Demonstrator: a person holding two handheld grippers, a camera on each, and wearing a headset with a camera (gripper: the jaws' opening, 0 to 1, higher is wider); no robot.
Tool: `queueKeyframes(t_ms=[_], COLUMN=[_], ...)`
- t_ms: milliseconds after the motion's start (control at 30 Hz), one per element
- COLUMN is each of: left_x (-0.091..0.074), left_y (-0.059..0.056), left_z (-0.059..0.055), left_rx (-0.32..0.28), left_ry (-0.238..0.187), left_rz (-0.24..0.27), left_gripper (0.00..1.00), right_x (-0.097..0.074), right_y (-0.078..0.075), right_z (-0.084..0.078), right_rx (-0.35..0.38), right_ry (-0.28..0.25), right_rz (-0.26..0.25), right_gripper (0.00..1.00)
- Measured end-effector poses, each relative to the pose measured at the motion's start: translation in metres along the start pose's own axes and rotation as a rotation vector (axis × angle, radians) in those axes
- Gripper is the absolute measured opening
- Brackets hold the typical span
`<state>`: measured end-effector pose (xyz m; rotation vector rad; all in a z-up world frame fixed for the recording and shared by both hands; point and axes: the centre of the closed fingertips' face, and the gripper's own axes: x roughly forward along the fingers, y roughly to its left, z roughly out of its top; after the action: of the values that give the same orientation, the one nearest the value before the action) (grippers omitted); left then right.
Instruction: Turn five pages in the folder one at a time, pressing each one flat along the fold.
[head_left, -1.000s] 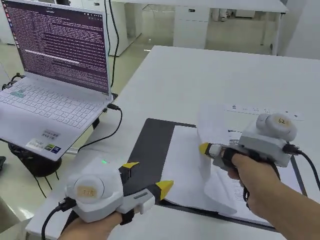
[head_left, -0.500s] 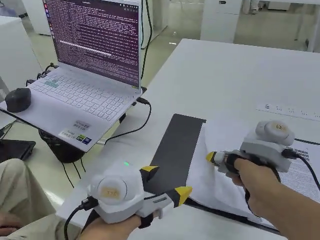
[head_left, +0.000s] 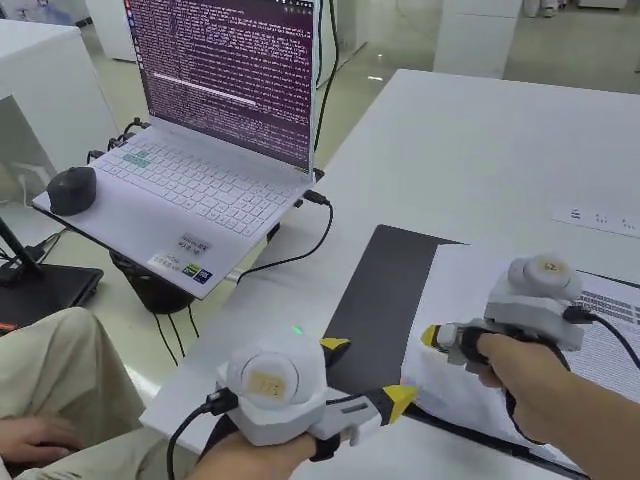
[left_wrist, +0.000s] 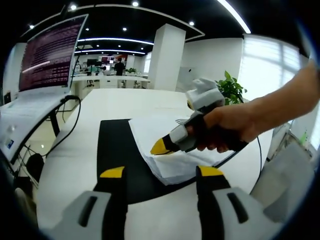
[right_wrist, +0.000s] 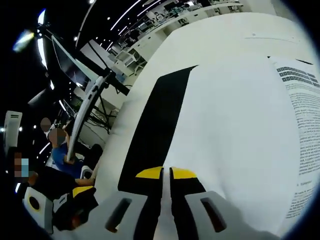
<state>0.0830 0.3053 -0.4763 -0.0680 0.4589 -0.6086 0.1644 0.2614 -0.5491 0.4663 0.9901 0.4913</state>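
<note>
head view: black folder (head_left: 385, 290) lies open on the white tabletop (head_left: 470, 140), toward its front right. left cover is bare. a white page (head_left: 470, 290) covers the rest up to that cover, with a printed sheet (head_left: 612, 310) showing at the far right. right gripper (head_left: 430, 336) is low over the folder, jaws closed and pinching the page's left edge. right gripper view shows the yellow tips almost touching. left gripper (head_left: 368, 372) sits near the tabletop's front edge, just beside the left cover, jaws wide open, holding nothing. open laptop (head_left: 215, 180) off to the left, terminal text on screen, mouse (head_left: 72, 188) by its left end.
</note>
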Motion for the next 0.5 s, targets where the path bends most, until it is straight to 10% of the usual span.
queueKeyframes(t_ms=[500], left_x=[0.048], left_y=[-0.038], left_z=[-0.004], left_rx=[0.117], left_ry=[0.072], left_rz=[-0.100], left_gripper=[0.51], right_x=[-0.027], right_y=[-0.004], right_z=[0.003], right_rx=[0.112], right_ry=[-0.127], right_rz=[0.090], right_gripper=[0.00])
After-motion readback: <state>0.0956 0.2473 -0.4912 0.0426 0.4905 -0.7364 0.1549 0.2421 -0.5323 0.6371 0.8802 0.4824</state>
